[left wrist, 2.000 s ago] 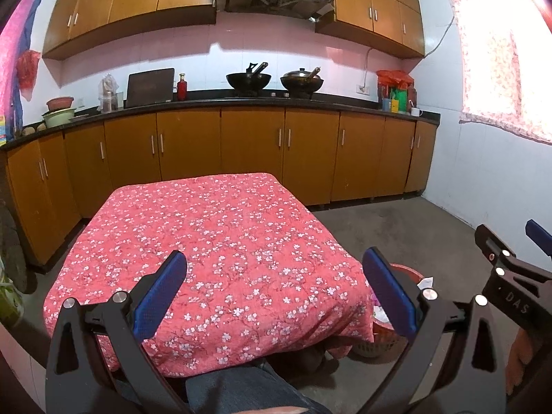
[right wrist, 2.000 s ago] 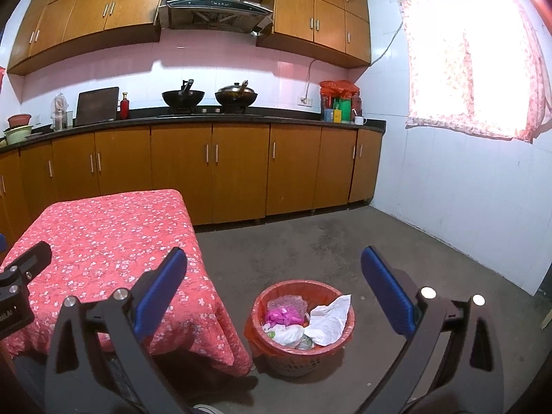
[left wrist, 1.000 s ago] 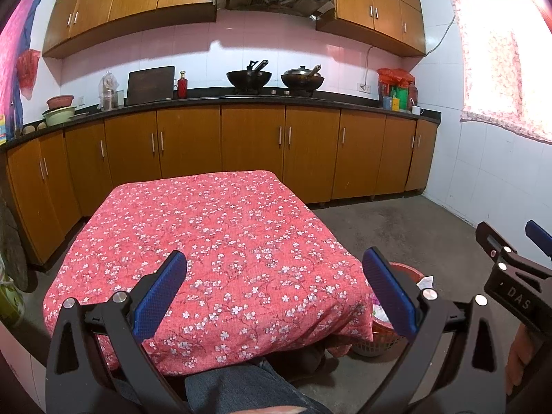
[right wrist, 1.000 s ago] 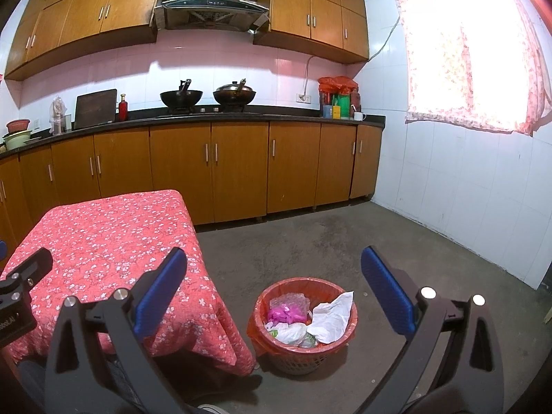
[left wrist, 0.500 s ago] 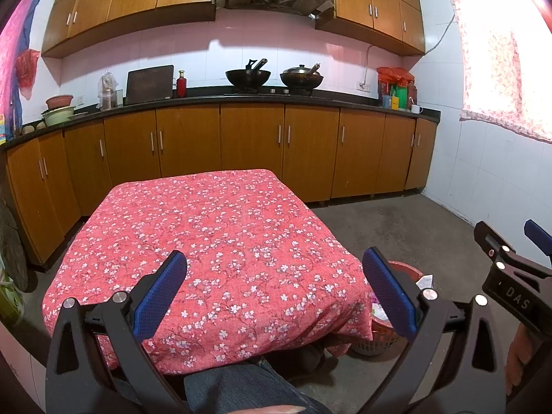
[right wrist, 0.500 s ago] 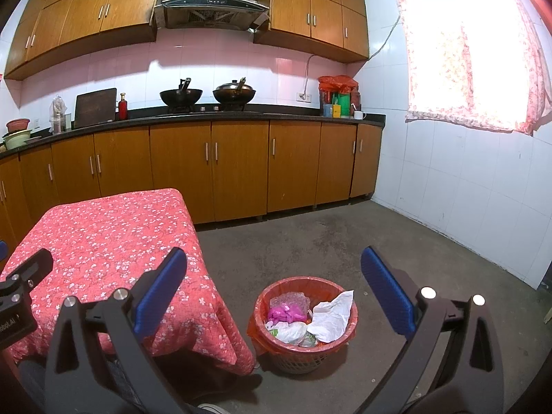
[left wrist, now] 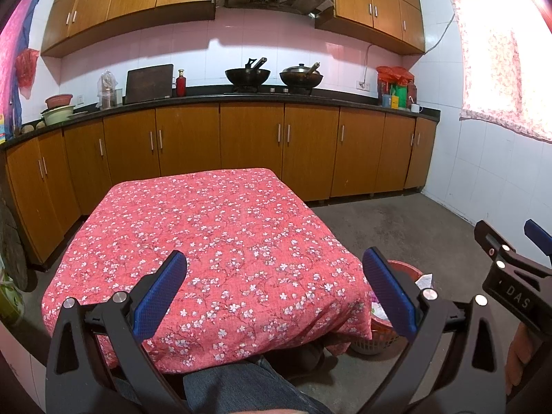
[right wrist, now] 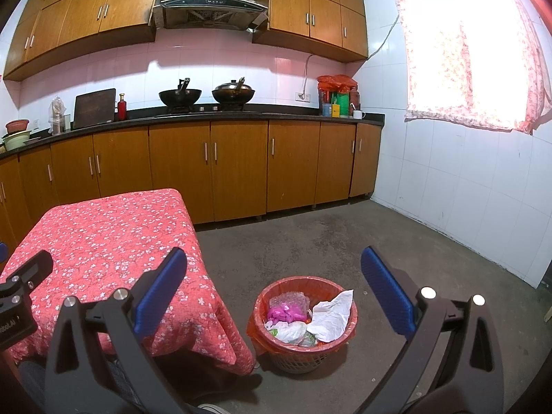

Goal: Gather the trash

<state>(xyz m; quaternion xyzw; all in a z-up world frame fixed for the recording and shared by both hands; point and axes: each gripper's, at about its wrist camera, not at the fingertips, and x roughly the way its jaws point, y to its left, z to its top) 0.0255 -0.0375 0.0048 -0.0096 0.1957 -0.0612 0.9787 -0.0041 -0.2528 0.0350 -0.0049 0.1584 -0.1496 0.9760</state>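
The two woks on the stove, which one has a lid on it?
The right wok, nearer the red bags, wears a shiny metal lid. The left wok, nearer the red bottle, is open and black.

A home kitchen was indicated by wooden cabinets [right wrist: 238, 165], two woks [right wrist: 180, 96] on a hob, a range hood [right wrist: 212, 1] and tiled walls

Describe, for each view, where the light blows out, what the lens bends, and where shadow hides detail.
Left wrist view: the curtained window is washed out, the countertop bows, and shadow pools under the table. Right wrist view: the window glares more, the corners go black, and the trash basket stays sharp.
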